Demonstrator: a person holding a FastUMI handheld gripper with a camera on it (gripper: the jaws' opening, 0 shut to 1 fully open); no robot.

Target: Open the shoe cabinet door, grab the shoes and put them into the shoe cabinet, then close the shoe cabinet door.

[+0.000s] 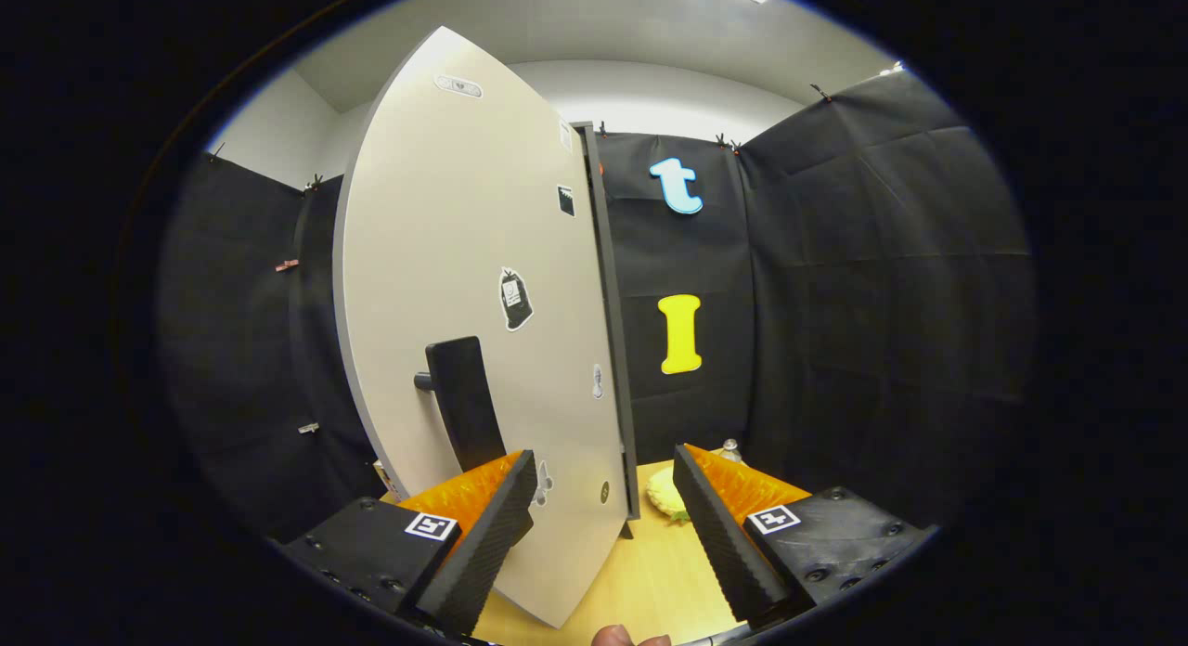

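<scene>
The shoe cabinet's pale grey door (pixel 445 284) fills the space just ahead of me, seen at an angle, with its dark edge (pixel 608 330) on the right. A black handle (pixel 464 400) sticks out from the door low down, right above my left finger (pixel 492 516). My gripper (pixel 603 488) is open, and the door's lower free edge stands in the gap between the fingers, nearer the left one. Neither pad touches the door or the handle. A pale yellow object (pixel 666 493) lies on the floor beyond the door's edge, partly hidden by my right finger (pixel 715 525).
The light wooden floor (pixel 650 572) runs under the fingers. Black cloth walls close the booth behind and to the right. A fingertip (pixel 617 637) of the person's hand shows below the fingers. Several small stickers dot the door.
</scene>
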